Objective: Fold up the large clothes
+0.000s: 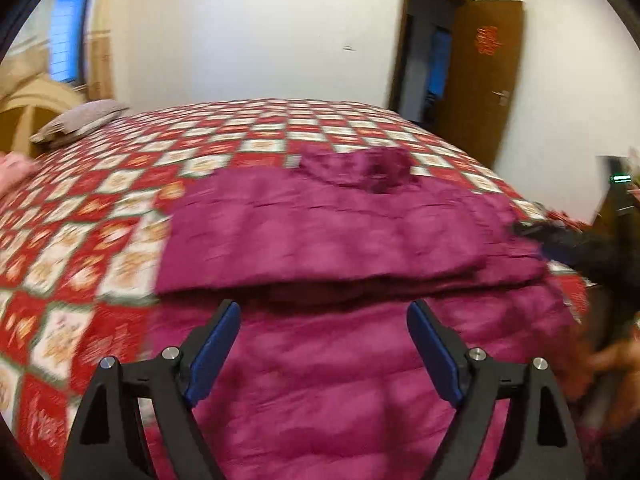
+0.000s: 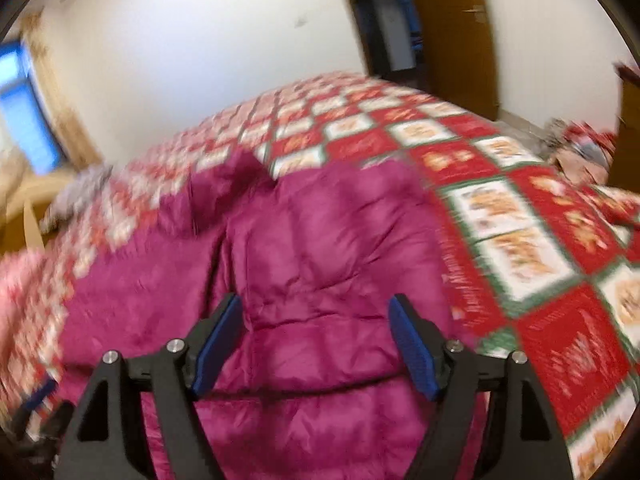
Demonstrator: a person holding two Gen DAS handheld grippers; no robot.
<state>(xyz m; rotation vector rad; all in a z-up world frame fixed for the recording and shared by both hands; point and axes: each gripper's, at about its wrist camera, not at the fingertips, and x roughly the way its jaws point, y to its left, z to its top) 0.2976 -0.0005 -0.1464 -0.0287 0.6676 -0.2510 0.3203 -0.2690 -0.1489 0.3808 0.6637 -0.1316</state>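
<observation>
A magenta quilted down jacket (image 1: 320, 232) lies on the bed, its upper half folded over the lower part, the hood bunched at the far end. My left gripper (image 1: 324, 312) is open and empty, hovering over the jacket near the folded edge. In the right wrist view the jacket (image 2: 304, 248) fills the middle of the frame. My right gripper (image 2: 316, 304) is open and empty above it. The right gripper also shows blurred in the left wrist view (image 1: 560, 240), at the jacket's right edge. Both views are motion-blurred.
The bed carries a red, white and green checked quilt (image 1: 100, 208), also seen in the right wrist view (image 2: 540, 220). A grey pillow (image 1: 80, 120) lies at the far left by the headboard. A brown door (image 1: 476, 76) stands open behind. Clutter (image 2: 580, 144) sits beyond the bed's right side.
</observation>
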